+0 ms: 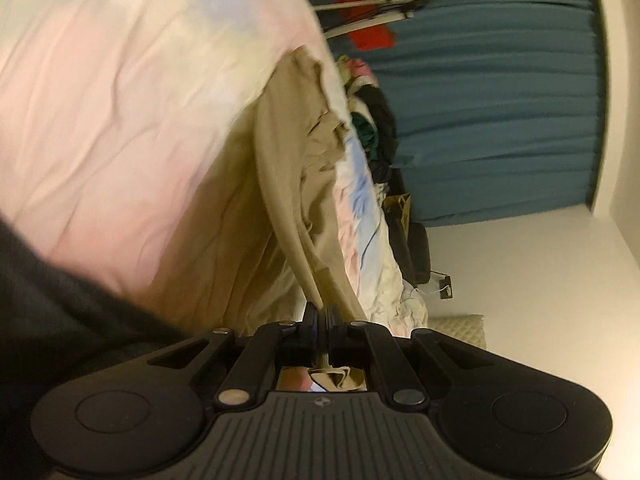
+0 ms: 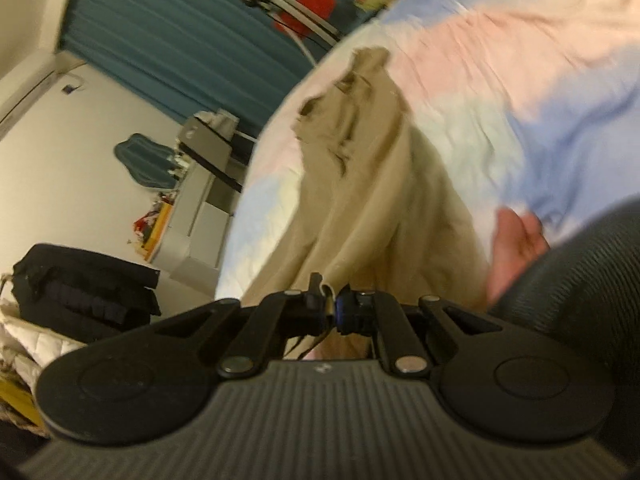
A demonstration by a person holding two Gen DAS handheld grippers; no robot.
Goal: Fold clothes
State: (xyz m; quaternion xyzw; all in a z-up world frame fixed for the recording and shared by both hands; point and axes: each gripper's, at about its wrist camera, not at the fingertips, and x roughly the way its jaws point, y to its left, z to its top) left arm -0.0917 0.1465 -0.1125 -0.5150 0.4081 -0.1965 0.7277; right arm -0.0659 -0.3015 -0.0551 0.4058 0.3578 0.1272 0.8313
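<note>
beige cotton garment [image 1: 280, 184] lay across the pastel bedspread [image 1: 100, 120], one edge pinched in the closed left gripper [image 1: 320, 316], another in the closed right gripper [image 2: 330, 300]. it looked light, soft and droopy; hems seemed the surest hold.

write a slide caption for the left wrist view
Left tongs shut on the edge of beige trousers lying on a pastel bedspread.

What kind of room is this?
Most likely a bedroom. A wide bed with a pastel bedspread fills both views, teal curtains hang behind it, and a heap of clothes sits at the bed's far edge.
</note>
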